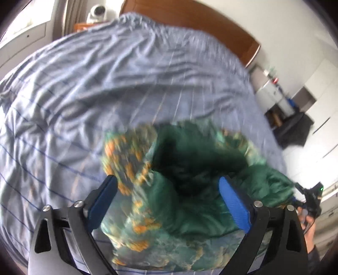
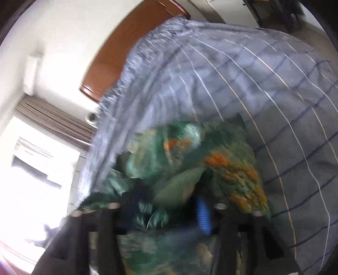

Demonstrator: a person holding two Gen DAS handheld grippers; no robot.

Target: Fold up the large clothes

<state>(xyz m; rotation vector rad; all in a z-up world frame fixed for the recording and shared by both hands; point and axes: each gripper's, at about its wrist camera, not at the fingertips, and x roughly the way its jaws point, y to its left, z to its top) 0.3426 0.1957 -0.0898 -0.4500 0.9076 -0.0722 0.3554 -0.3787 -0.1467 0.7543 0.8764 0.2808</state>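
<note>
- Bedroom setting: a bed covered by a wrinkled blue striped sheet [image 1: 126, 84] fills both views, with a brown wooden headboard [image 1: 190, 19] behind it against a white wall.
- Task item: a green garment with orange and pale print [image 1: 190, 169] lies bunched on the sheet at the near side of the bed, directly ahead of both tools.
- Left wrist view: the left gripper [image 1: 169, 198] has its jaws spread wide, released, one blue finger pad [image 1: 234, 209] on either side of the heaped cloth; nothing is pinched between them.
- Left wrist view only: a white dome-shaped device [image 1: 97, 13] sits beyond the far corner of the bed, shelving and a dark chair stand at the right wall, and the right gripper [image 1: 311, 200] with the person's hand shows at the frame edge.
- Right wrist view: heavily blurred. The right gripper [image 2: 171, 205] sits at the garment [image 2: 211, 160], fingers partly apart with folds of cloth between them; whether it grips the fabric cannot be told.
- Right wrist view only: a bright window [image 2: 31, 179] and brown curtain [image 2: 52, 118] at left.
</note>
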